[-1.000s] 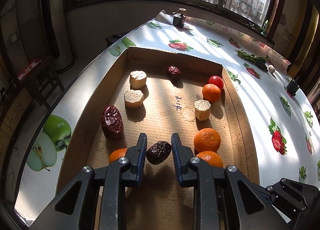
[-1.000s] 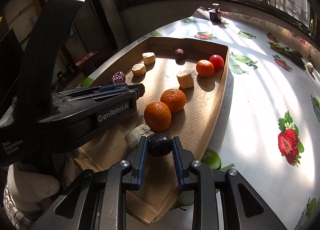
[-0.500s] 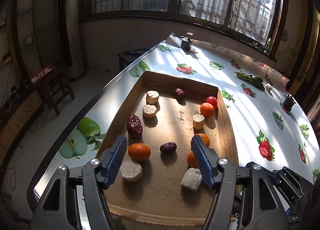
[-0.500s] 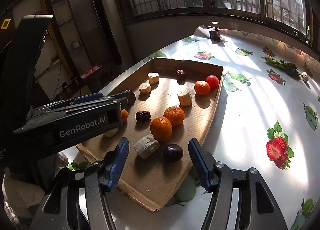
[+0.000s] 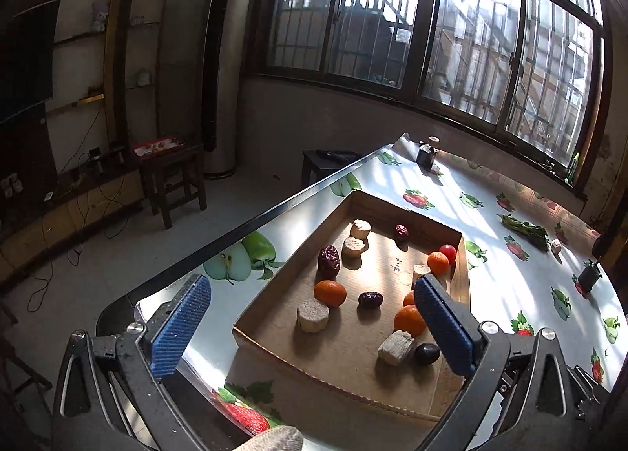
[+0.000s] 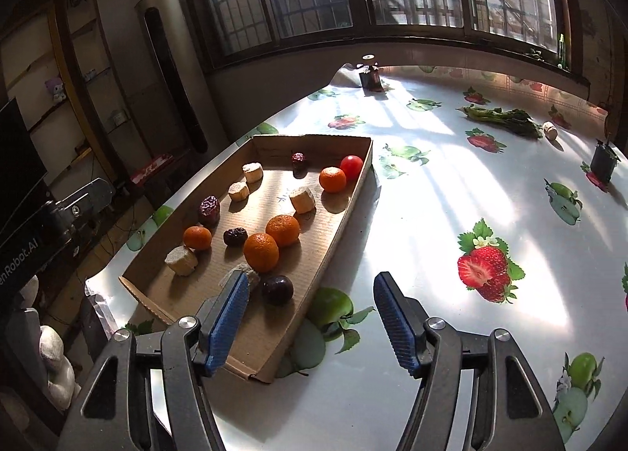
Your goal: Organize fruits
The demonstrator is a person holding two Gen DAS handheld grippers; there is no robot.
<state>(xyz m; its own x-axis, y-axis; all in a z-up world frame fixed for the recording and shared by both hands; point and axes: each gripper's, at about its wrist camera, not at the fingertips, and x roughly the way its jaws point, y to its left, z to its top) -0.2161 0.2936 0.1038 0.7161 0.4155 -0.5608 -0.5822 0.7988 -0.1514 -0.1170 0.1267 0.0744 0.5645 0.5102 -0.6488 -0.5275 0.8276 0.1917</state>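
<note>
- Left wrist view: the left tool (image 5: 310,327), which gripped a dried date (image 5: 370,299) a second ago, is opening wide and empty; the date lies mid-tray (image 5: 274,313).
- Right tool (image 6: 312,319), opening too, has released the dark plum (image 6: 277,289) near the tray's front corner.
- Both placements look done; oranges (image 6: 261,252) sit farther in.

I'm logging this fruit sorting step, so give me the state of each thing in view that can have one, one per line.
Left hand-held gripper: jaws opening, nothing between the pads.
Right hand-held gripper: jaws opening, holding nothing.
Cardboard tray: open-topped, flat on the table, fruit inside.
Dark plum: lying loose in the tray's near corner.
Wrinkled date: lying free mid-tray.
Red tomato: whole, against the far right wall.
</note>
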